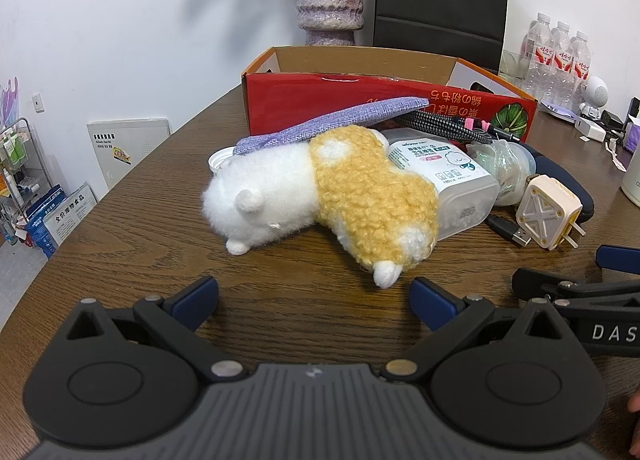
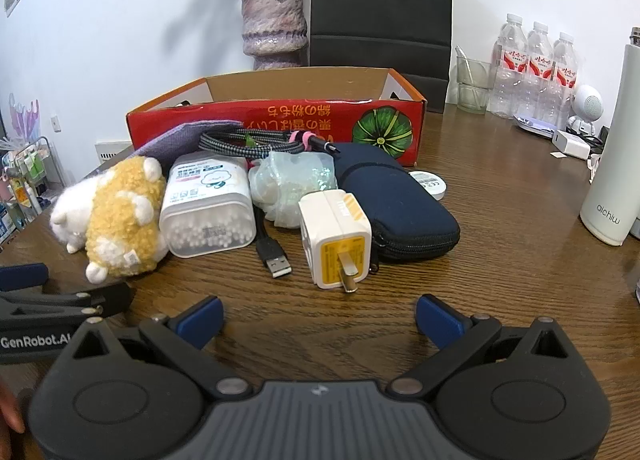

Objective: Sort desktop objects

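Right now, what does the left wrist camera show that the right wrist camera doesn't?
Only the left wrist view shows a white lid behind the plush toy.

Only the right wrist view shows the whole dark pouch, a small round tin and a white flask.

Both show the toy, the cotton swab box, the charger plug, the red box, and open, empty jaws.

bright, even indoor light | soft shadows | sharp focus | fisheye-warped edges

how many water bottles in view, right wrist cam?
3, in a row at the back right of the table: left bottle, middle bottle, right bottle. More may hide behind them.
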Motion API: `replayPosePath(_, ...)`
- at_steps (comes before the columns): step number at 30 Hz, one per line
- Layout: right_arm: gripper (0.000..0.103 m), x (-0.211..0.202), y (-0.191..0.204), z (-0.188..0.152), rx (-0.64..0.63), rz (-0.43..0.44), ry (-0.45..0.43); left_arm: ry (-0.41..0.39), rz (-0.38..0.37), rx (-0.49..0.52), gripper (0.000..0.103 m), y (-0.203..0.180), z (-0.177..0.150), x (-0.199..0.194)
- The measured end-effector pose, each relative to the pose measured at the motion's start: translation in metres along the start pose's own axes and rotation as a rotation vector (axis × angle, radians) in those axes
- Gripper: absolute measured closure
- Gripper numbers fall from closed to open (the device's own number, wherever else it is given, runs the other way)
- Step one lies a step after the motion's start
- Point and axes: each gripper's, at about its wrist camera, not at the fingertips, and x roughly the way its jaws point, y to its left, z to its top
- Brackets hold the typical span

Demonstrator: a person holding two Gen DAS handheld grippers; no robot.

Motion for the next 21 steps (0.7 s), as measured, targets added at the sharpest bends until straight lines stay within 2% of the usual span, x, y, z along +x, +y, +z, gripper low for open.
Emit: replayPosePath(21, 0.000, 0.0004, 0.0007, -0.0039, -0.002, -0.002, 0.001, 0.000, 0.001, -0.001, 0.000, 0.0001, 0.0004, -0.0017)
